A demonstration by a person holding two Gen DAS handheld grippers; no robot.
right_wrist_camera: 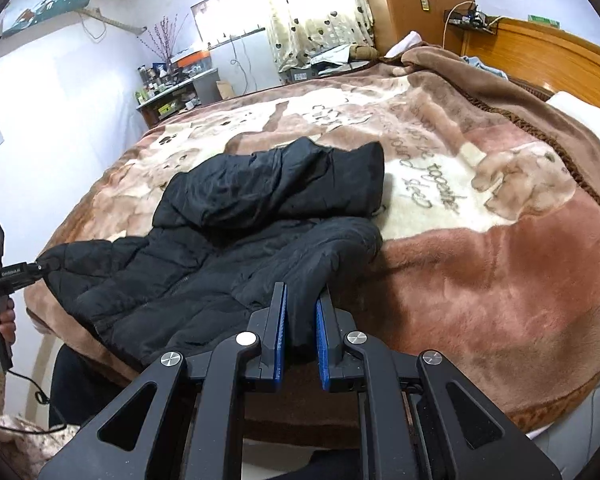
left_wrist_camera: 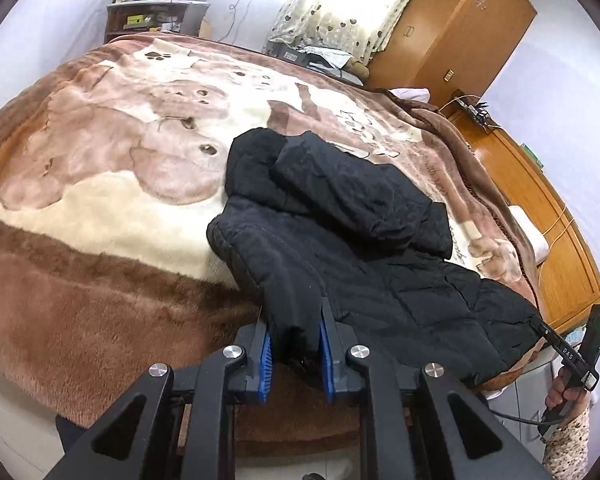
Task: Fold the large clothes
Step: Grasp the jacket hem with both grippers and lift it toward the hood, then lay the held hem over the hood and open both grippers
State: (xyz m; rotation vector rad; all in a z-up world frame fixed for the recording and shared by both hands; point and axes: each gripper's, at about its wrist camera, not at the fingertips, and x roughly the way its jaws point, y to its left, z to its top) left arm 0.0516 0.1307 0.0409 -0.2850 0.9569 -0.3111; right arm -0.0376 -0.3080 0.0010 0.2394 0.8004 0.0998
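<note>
A black quilted jacket (left_wrist_camera: 360, 248) (right_wrist_camera: 236, 240) lies on the bed, its hood end folded over toward the middle of the blanket. My left gripper (left_wrist_camera: 296, 316) is shut on one corner of the jacket's near hem, black cloth pinched between the blue pads. My right gripper (right_wrist_camera: 302, 300) is shut on the other near corner, cloth likewise between its pads. Both corners are lifted off the bed edge. In the left wrist view the right gripper (left_wrist_camera: 540, 326) appears at the far right, held by a hand. The right wrist view has the left gripper (right_wrist_camera: 40, 267) at its left edge.
A plush brown and cream blanket (left_wrist_camera: 100, 184) (right_wrist_camera: 480, 248) with a dog print covers the bed. A wooden headboard (left_wrist_camera: 548, 224) with a white pillow (right_wrist_camera: 584, 124) stands on the right, a wardrobe (left_wrist_camera: 460, 28) behind it, and a cluttered shelf (left_wrist_camera: 156, 16) by the far wall.
</note>
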